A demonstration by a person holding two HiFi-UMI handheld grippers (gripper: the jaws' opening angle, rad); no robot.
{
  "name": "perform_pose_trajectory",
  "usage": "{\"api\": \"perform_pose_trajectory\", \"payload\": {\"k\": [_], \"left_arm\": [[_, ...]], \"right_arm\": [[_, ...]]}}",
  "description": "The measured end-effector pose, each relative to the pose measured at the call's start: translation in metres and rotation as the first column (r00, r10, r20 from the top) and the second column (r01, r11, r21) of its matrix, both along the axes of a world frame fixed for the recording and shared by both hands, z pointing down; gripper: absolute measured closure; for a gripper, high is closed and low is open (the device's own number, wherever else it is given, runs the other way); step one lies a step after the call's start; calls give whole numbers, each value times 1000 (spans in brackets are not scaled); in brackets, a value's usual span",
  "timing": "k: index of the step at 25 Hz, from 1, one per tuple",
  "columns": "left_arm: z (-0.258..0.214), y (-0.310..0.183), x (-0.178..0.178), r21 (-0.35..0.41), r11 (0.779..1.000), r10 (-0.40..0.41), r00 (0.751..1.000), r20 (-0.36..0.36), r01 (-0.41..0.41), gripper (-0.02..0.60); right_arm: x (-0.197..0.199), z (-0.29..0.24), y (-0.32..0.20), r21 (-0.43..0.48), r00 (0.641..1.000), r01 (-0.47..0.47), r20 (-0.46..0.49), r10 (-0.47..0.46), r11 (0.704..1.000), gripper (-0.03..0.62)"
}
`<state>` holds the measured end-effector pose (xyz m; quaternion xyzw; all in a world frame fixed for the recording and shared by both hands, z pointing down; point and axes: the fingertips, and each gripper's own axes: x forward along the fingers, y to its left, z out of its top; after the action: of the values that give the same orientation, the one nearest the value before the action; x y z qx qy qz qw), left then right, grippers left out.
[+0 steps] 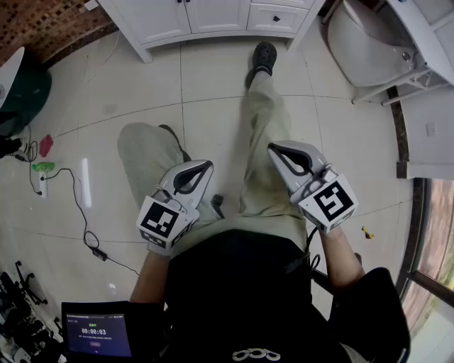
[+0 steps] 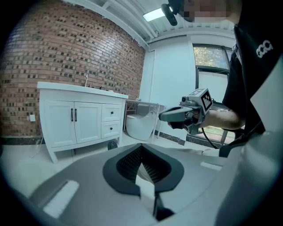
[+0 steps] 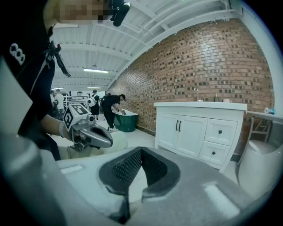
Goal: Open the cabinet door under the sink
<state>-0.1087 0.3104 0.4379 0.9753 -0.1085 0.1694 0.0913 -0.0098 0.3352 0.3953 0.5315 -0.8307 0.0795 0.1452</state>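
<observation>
The white sink cabinet stands at the far side of the tiled floor, well away from both grippers. Its two doors are closed, with a pair of black handles at the middle seam and two drawers beside them. My left gripper and right gripper are held over the person's legs, pointing toward the cabinet. Both are shut with nothing between the jaws. In the left gripper view the right gripper hangs in the air at the right; in the right gripper view the left gripper shows at the left.
A white toilet sits right of the cabinet, by a window wall. A green tub is at far left, with people near it. Cables and a white strip lie on the floor at left. A tablet is at bottom left.
</observation>
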Motion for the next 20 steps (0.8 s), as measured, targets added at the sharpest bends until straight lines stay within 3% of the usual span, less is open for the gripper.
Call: {"api": "perform_pose_trajectory", "payload": {"k": [7,14,20], "left_arm": [[-8,-4,9,-18,1000,14,998,-58,-15,565],[7,-68,21,-62,998,5,999,-42,-7,566],[18,-110,10,-97,993,-71,997,-29,68,565]], "right_arm": [[5,-6,-2,-1,1000,-12,2,12,1000,603],[20,2,-67,-36,999,-8,39,9,999,603],[23,-3,-97,-30,999,10,43,-8,1000,603]]}}
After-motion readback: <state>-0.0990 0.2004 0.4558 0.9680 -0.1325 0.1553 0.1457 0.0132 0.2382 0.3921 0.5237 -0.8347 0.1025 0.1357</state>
